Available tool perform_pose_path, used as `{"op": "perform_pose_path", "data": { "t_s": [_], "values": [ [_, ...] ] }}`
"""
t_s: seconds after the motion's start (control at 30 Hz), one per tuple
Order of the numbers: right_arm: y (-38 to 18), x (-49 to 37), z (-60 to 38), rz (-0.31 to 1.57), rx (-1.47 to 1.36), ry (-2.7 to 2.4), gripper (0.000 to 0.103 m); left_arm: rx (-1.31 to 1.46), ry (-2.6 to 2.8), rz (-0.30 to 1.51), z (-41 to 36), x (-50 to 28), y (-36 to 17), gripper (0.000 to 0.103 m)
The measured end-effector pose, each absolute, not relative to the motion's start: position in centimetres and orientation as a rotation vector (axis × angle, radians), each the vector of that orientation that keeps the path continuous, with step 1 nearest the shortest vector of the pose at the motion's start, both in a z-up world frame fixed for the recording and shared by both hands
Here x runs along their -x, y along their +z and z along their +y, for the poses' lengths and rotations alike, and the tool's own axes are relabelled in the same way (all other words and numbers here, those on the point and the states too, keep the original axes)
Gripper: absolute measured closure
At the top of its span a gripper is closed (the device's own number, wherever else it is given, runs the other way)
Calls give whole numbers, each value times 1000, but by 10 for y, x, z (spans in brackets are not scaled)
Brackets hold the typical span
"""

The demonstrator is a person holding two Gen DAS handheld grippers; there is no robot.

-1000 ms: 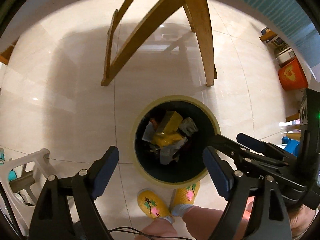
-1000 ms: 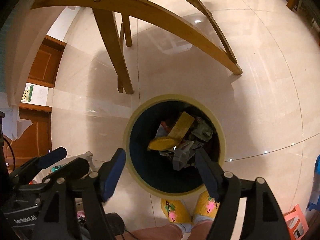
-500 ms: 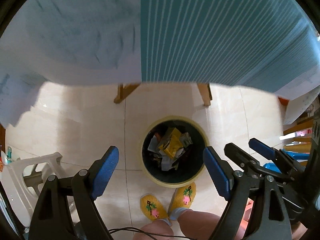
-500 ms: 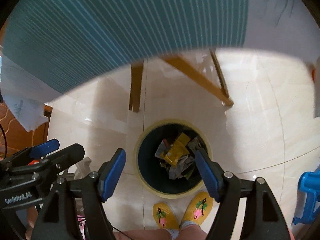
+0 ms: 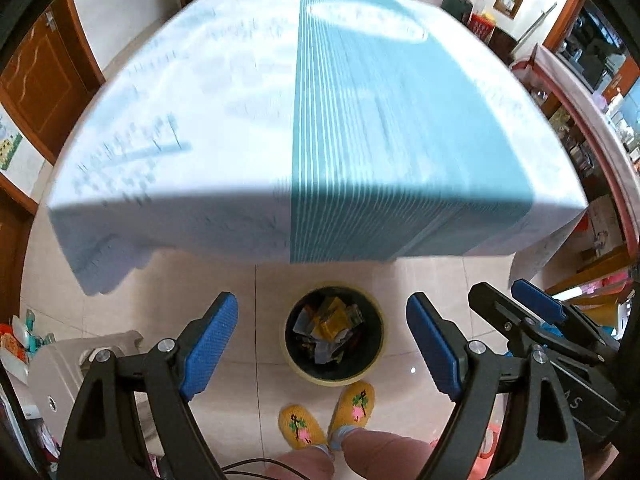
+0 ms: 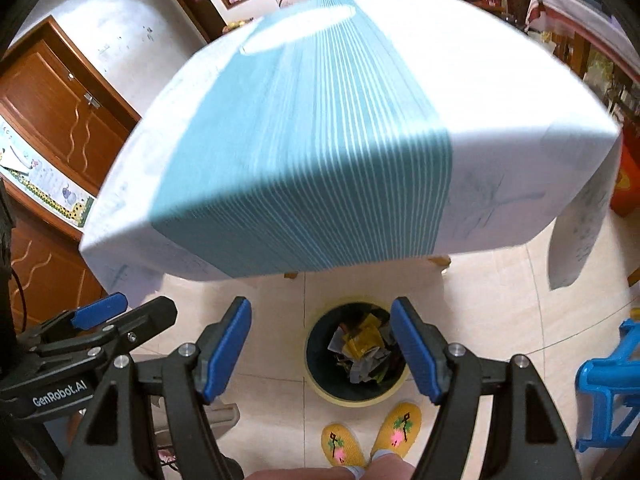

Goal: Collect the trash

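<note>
Two tongs open, blue stool – R view only

Both fisheye views are bright, lit by daylight. The tablecloth is smeared with motion blur, its stripes and print soft, and a pale glare patch sits on its far end. Its near overhang is in shade. Below the tablecloth, the trash bin looks sharper. Beyond the tablecloth the room bends strongly toward the dark round vignette at the edges.
</note>
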State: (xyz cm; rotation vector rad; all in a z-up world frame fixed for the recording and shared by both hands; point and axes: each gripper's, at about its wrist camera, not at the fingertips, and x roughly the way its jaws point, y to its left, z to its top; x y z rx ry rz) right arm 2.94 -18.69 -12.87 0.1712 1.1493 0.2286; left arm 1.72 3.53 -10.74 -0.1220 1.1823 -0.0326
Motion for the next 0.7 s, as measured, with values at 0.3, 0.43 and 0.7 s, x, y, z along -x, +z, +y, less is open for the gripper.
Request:
{"op": "perform_pose_path", "data": {
  "t_s": [0.3,0.43,0.7],
  "values": [
    [-56,-29,-176,1080,-158,235,30,114,9,1098,46,-18,-33,18],
    [-23,-29,-171,1043,-159,247,30,97,34,1073,45,-18,-7,18],
    [23,-27,-168,991,-154,238,30,81,62,1044,38,-16,30,18]
  ]
}}
